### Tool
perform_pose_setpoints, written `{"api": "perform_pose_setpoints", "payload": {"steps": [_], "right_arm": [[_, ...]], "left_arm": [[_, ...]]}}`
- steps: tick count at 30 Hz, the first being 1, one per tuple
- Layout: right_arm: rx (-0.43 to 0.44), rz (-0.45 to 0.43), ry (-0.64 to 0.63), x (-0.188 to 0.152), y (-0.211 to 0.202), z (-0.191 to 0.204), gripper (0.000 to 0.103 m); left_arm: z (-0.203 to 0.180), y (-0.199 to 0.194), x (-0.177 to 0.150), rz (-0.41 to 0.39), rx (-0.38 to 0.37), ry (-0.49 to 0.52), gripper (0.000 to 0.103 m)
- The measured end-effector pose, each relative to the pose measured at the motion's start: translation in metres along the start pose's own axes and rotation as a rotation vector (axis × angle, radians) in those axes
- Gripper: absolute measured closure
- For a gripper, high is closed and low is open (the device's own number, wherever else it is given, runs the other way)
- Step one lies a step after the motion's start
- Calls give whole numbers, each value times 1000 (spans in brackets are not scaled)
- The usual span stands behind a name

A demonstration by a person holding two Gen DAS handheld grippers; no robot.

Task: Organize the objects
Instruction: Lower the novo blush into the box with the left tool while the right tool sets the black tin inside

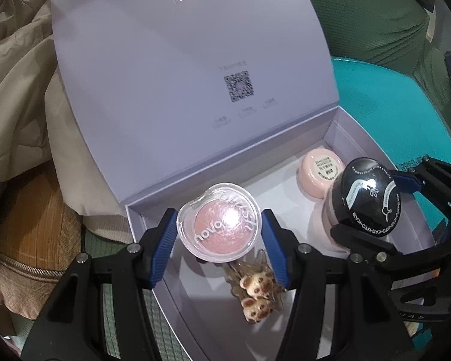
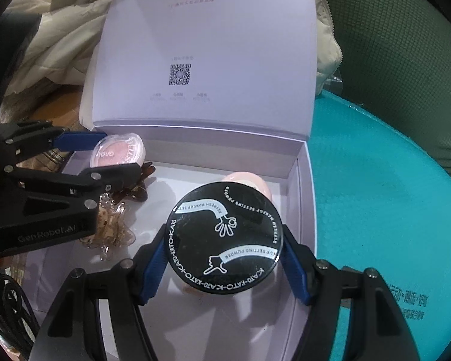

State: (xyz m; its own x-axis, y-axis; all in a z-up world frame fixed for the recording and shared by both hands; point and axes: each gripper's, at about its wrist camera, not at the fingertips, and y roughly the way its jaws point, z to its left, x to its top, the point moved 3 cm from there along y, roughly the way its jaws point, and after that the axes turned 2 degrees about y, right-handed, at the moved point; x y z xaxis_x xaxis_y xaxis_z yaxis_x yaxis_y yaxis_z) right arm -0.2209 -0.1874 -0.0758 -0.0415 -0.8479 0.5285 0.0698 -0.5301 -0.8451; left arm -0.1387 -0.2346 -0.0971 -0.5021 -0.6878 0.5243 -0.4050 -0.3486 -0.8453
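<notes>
An open lilac gift box [image 1: 375,138] [image 2: 303,180] stands with its lid up. My left gripper [image 1: 219,234] [image 2: 111,159] is shut on a clear round blush compact [image 1: 219,224] [image 2: 118,152], held over the box's left part. My right gripper [image 2: 225,252] [image 1: 372,204] is shut on a setting powder jar with a black printed lid [image 2: 225,237] [image 1: 369,195], over the box's right part. Inside the box lie a small pink jar [image 1: 318,174] [image 2: 255,180] at the back and clear hair clips with bear charms [image 1: 255,288] [image 2: 114,225].
The box rests on a teal mat [image 1: 391,105] [image 2: 375,195]. Beige cloth [image 1: 18,96] [image 2: 60,36] is piled on the left, and green quilted fabric [image 1: 369,15] [image 2: 406,60] lies behind on the right. A brown cushion edge [image 1: 30,228] sits at the lower left.
</notes>
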Motion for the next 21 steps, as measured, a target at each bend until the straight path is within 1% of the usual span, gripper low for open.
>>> {"api": "perform_pose_setpoints", "payload": {"steps": [6,9,13,18,21], "right_arm": [[-27,26,-16,4,4,2,33],[-27,22,-9,7,5,1,33],[-48,24,-8,9,7,1,34],[-64,25,-9,11,9,4,34],[-68,28,-6,12,10,5,34]], "left_arm": [[1,6,8,-2,8,6,49],[1,9,10,2,8,11,48],[-2,14,11,15,-4,14,48],[-2,26,7,63,-33,-6,48],[-1,26,9,55,-42,-15,48]]}}
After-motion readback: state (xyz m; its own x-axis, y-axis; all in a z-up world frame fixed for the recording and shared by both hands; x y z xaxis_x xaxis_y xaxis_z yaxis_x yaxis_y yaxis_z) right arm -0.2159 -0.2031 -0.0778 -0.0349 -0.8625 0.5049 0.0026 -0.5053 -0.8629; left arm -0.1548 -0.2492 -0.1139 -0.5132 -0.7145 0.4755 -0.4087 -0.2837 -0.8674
